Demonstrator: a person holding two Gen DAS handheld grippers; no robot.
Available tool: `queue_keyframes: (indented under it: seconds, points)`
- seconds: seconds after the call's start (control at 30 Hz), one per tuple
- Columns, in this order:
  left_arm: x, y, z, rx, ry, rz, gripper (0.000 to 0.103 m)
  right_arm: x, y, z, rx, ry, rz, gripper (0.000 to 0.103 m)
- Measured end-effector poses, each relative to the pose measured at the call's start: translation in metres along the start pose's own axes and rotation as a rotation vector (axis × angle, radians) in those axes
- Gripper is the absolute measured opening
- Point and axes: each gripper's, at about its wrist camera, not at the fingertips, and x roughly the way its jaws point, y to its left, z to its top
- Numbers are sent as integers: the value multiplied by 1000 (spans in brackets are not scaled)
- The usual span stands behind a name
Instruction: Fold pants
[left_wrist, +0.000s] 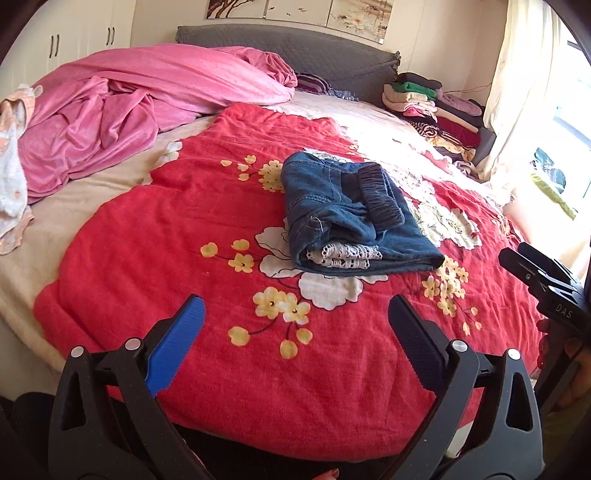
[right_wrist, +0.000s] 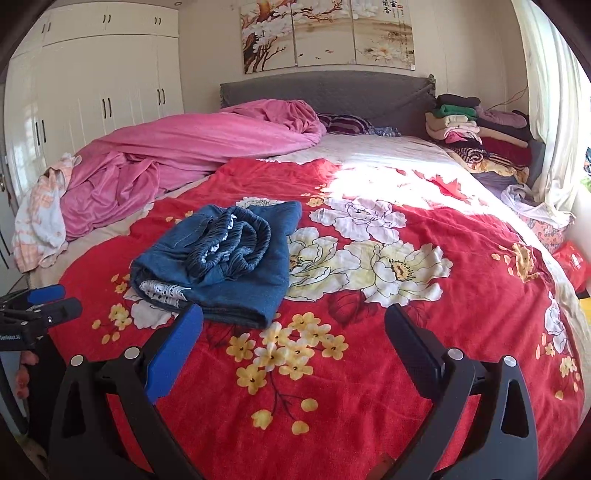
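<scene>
A folded pair of blue denim pants (left_wrist: 351, 214) lies on the red floral blanket (left_wrist: 221, 206), with the dark elastic waistband on top and white lace trim at the near edge. In the right wrist view the same pants (right_wrist: 225, 258) lie left of centre. My left gripper (left_wrist: 295, 347) is open, held above the blanket nearer than the pants, with nothing between its fingers. My right gripper (right_wrist: 293, 350) is also open and holds nothing, just nearer and to the right of the pants. Each gripper shows at the edge of the other's view.
A crumpled pink duvet (left_wrist: 147, 99) covers the far left of the bed. Stacks of folded clothes (left_wrist: 436, 107) sit at the far right by the grey headboard (left_wrist: 295, 48). A curtained window (left_wrist: 524, 92) is to the right, white wardrobes (right_wrist: 92, 85) to the left.
</scene>
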Motion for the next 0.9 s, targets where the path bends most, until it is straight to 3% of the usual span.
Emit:
queue_keyframes:
  seconds: [0.33,0.7,0.9]
  points:
    - [-4,-11,-21,12,21,-10,93,-20,14,-12,-27,-1,22,98]
    - [11,-13,-27,13,79,3,93,6,27,-39,-7,120,51,98]
    - [14,-12,-29,11,90,8,93,9,29,-41,-10,134,51,98]
